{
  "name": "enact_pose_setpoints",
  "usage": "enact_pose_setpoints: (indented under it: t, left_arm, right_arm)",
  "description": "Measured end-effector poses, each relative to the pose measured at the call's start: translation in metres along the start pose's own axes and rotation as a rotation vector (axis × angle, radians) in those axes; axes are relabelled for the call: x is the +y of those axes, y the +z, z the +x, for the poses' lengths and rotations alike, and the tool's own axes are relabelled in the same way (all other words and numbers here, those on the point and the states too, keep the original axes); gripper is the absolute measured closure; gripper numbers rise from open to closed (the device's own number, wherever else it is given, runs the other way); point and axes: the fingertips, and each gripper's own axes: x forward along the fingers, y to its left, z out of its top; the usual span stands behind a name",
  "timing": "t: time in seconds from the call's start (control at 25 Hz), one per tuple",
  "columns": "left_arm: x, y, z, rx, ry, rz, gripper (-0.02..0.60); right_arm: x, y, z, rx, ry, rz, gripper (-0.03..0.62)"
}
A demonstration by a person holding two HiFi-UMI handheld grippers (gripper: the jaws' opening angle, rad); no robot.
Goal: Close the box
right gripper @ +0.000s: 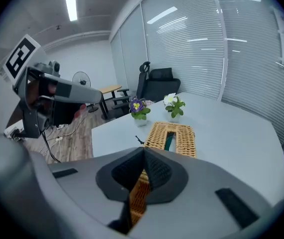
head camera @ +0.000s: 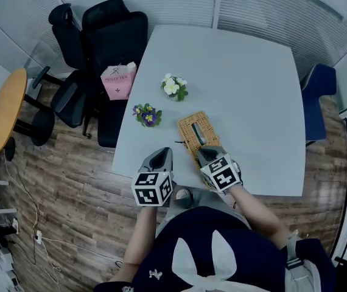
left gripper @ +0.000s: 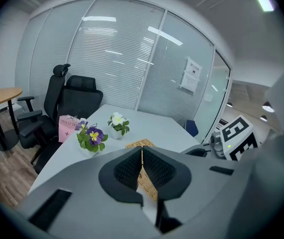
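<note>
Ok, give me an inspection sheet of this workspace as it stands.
Surface: pale grey table.
Job's things: wicker box near the front edge; lid looks down.
Clutter: purple flower pot and white flower pot on the table; pink bag beside it.
Grippers: left gripper shut, empty; right gripper shut, empty, above the box's near end.
Cables: cable on the floor, left.
Surroundings: black office chairs, round wooden table, blue chair.

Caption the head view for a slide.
Left claw and right claw, both shut, by the wicker box on a white table; purple-flowered pot and white-flowered pot beyond.
</note>
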Motion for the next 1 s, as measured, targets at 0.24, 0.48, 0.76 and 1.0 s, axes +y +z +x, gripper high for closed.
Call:
enact_pose_setpoints:
  t: [0.24, 0.48, 0.76, 1.0]
  left_arm:
    - [-0.009, 0.006, 0.002, -0.011, -0.018, 0.018, 0.555]
    - [-0.023, 0.011, 0.002, -0.023, -0.048, 0.035, 0.555]
    - [-0.039, 0.014, 0.006, -0.025, -0.092, 0.055, 0.555]
    - [-0.053, 0.009, 0.009, -0.009, -0.133, 0.074, 0.555]
  right_arm:
    - [0.000, 0.024, -0.022, -0.098, -0.011, 0.001, 0.591]
    - [0.006, 0.040, -0.041, -0.166, 0.001, 0.016, 0.591]
    - [0.009, 0.052, -0.059, -0.216, -0.003, 0.025, 0.591]
    - [0.008, 0.051, -0.070, -0.231, -0.013, 0.037, 0.591]
